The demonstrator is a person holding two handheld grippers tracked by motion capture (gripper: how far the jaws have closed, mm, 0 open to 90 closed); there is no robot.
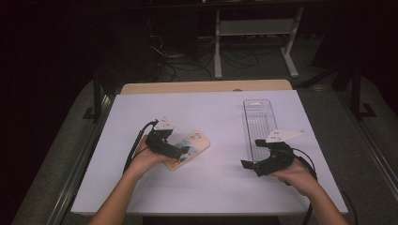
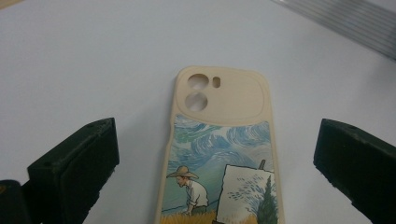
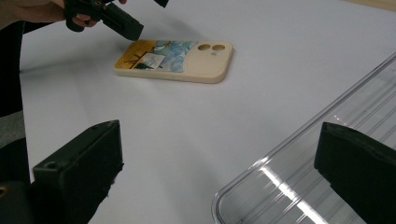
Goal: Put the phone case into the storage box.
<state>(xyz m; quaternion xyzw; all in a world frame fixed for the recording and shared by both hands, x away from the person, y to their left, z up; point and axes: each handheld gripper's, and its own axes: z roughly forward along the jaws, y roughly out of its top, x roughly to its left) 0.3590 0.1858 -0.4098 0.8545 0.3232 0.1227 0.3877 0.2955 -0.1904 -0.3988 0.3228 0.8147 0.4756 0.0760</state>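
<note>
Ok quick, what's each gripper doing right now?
Left gripper: open, jaws either side of the phone case, not gripping it.
Right gripper: open, holding nothing, by the clear tray.

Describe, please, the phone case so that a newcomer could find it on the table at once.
On the white table, look at its left half, just ahead of the left gripper, whose open fingers flank it. There the phone case lies flat, cream-rimmed with a painted scene of a straw-hatted figure under swirling blue sky. The clear plastic tray to the right is long and transparent.
</note>
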